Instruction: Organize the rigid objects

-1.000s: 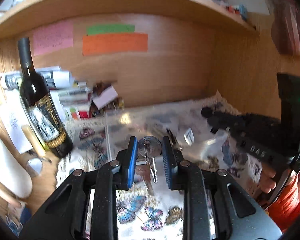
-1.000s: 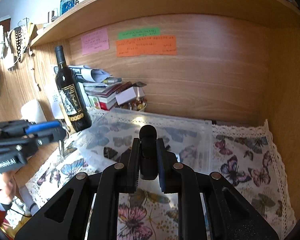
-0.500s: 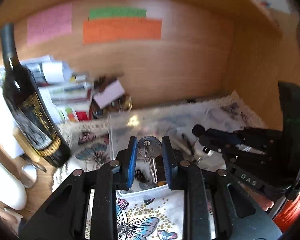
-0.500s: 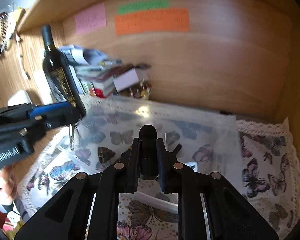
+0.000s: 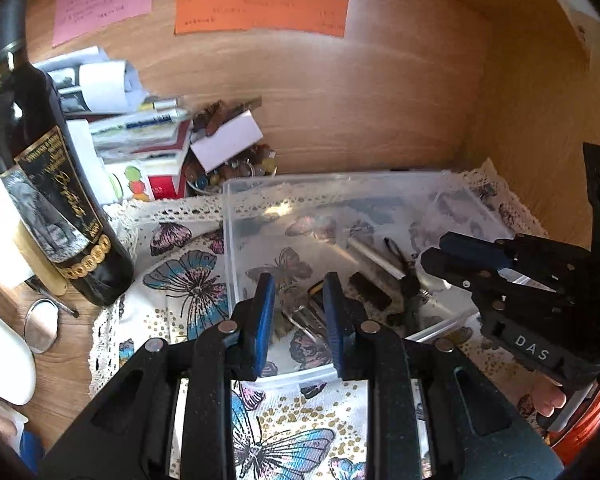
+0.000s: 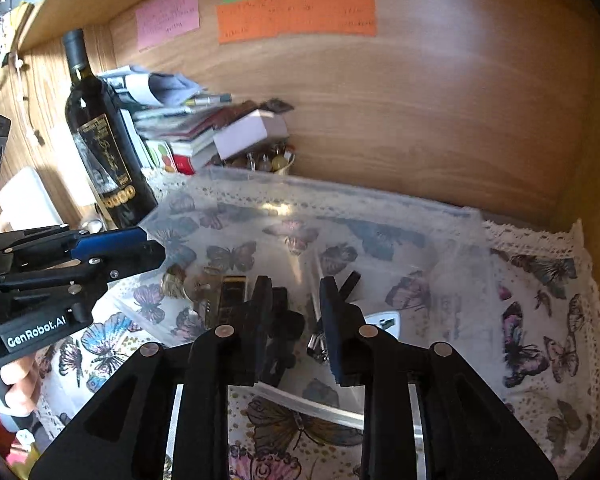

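Note:
A clear plastic box [image 5: 228, 216] [image 6: 472, 220] sits on the butterfly cloth and holds several small items. My left gripper [image 5: 298, 312] is open over the box's near left part; the padlock with keys [image 5: 300, 320] lies in the box just below its blue fingers. My right gripper [image 6: 296, 312] is open over the box's near edge; the black object [image 6: 284, 328] it carried lies between and below its fingers. In the box I also see a white stick [image 5: 374, 256] and a black block [image 5: 370, 290]. The right gripper also shows in the left wrist view [image 5: 444, 258].
A dark wine bottle [image 5: 48, 184] [image 6: 104, 144] stands left of the box. Books, papers and a bowl of beads [image 5: 236, 168] pile against the wooden back wall. A wooden side wall [image 5: 540, 120] closes the right. A shelf hangs overhead.
Both grippers moved forward and down over the box and opened. The left let go of the padlock with keys; the right let go of the black object. Both things now lie in the box.

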`<state>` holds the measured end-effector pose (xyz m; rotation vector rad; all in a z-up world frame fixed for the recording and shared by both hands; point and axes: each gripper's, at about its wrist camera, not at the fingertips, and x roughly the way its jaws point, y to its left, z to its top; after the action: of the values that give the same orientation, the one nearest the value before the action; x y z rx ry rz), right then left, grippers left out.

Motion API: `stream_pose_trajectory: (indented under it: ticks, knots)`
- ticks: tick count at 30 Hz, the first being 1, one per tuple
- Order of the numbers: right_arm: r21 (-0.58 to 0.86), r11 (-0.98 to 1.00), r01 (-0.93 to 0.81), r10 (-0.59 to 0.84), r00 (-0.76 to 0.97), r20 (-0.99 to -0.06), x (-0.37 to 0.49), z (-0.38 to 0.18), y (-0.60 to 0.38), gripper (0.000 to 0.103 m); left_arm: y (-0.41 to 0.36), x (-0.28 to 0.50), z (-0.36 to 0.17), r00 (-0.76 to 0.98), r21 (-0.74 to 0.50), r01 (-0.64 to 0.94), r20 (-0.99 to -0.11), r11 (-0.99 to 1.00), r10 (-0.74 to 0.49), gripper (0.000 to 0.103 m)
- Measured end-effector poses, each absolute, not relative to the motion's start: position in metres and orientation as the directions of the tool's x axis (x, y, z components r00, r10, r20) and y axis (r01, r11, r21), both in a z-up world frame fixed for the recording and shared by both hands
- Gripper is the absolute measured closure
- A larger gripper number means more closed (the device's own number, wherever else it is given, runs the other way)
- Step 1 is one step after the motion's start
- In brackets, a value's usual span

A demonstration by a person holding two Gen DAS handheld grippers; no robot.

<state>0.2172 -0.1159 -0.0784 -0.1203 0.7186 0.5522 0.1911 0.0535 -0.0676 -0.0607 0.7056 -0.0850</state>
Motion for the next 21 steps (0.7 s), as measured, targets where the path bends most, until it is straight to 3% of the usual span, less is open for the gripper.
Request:
stream_pose_trajectory:
  ticks: [6,8,12,17,21]
  knots:
    - [0.069,0.855,-0.514,0.456,0.684,-0.569,0.193,-0.043,-0.130,0.078,0.049,0.163,-0.036,0.822,-0.073,0.061,-0.562,0.995,-0.091,0.077]
    - [0.063,0.859,-0.507,0.463,0.719,-0.519,0.178,-0.026,-0.139,0.068,0.046,0.153,-0.025,0.840,-0.085,0.069,-0.532,0.994,-0.103,0.071]
    - [0.060,0.868,-0.493,0.468,0.770,-0.433,0.151,-0.002,-0.151,0.055,0.039,0.127,-0.006,0.879,-0.074,0.068,-0.467,0.995,-0.095,0.070]
    - [0.072,0.878,-0.474,0.467,0.811,-0.352,0.123,0.016,-0.165,0.030,0.029,0.098,0.008,0.913,-0.068,0.063,-0.399,0.996,-0.085,0.047]
    - [0.070,0.886,-0.459,0.456,0.832,-0.316,0.107,0.019,-0.172,0.023,0.022,0.077,0.013,0.932,-0.050,0.048,-0.358,0.998,-0.063,0.040]
